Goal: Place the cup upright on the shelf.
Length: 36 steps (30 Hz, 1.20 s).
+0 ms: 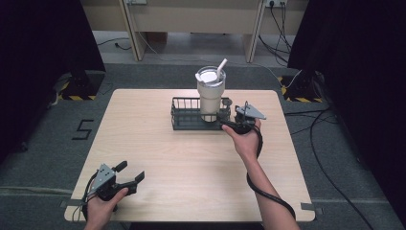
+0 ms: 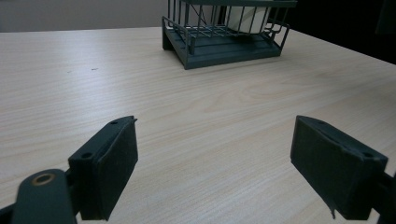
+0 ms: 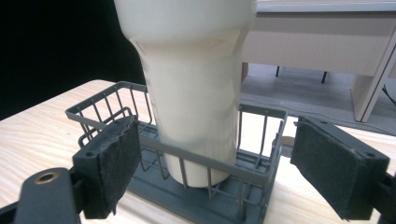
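Right gripper (image 3: pixel 215 172) hangs just beside the wire basket's (image 3: pixel 107 100) end with jaws spread wide on either side of the cream tumbler (image 3: pixel 191 93), gripping nothing. That tumbler stands upright inside the basket, mid-table toward the far edge. Well apart, the left gripper (image 1: pixel 131 173) rests near the table's (image 1: pixel 191 167) front left corner, jaws also wide and empty.

One tumbler (image 1: pixel 210 93), one straw (image 1: pixel 221 66), one wire basket (image 1: pixel 184 120), two tongs.

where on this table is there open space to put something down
Bare wood runs from the wire basket forward to the left gripper, plus the whole left half. It is crowded at the basket's right end, where the tumbler and right gripper meet.
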Motion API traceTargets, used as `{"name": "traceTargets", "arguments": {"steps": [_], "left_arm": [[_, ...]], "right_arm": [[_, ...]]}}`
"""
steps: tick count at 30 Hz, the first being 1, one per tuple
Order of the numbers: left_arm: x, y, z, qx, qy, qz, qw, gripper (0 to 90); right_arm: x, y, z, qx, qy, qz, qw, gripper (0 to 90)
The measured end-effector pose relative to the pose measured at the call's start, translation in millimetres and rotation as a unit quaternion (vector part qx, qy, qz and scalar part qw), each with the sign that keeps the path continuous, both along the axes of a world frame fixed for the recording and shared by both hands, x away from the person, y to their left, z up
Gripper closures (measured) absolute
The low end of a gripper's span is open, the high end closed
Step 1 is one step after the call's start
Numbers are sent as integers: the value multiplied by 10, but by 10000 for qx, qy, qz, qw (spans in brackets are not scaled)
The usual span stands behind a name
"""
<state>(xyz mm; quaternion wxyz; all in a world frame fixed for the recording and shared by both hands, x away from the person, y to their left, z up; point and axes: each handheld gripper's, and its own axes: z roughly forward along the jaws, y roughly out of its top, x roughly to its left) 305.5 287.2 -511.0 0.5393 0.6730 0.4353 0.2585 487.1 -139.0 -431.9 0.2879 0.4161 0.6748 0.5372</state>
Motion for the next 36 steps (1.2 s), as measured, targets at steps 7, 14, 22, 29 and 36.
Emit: {"name": "traceTargets", "arguments": {"steps": [7,14,22,29,36], "left_arm": [[-4,-3,0,10,-4,7,10000,144],[-7,-1,0,20,-12,28,10000,144],[-9,-3,-1,39,-9,29,10000,144],[-10,-6,-2,39,-12,36,10000,144],[-15,-5,0,41,-19,42,10000,144]], "right_arm": [[-130,-114,-15,6,36,-16,10000,203],[-248,-235,-50,-28,57,-56,10000,221],[-387,-380,-92,-64,97,-98,9999,227],[-510,-491,-151,-86,160,-147,9997,226],[-636,-572,-222,-83,197,-197,9996,225]]}}
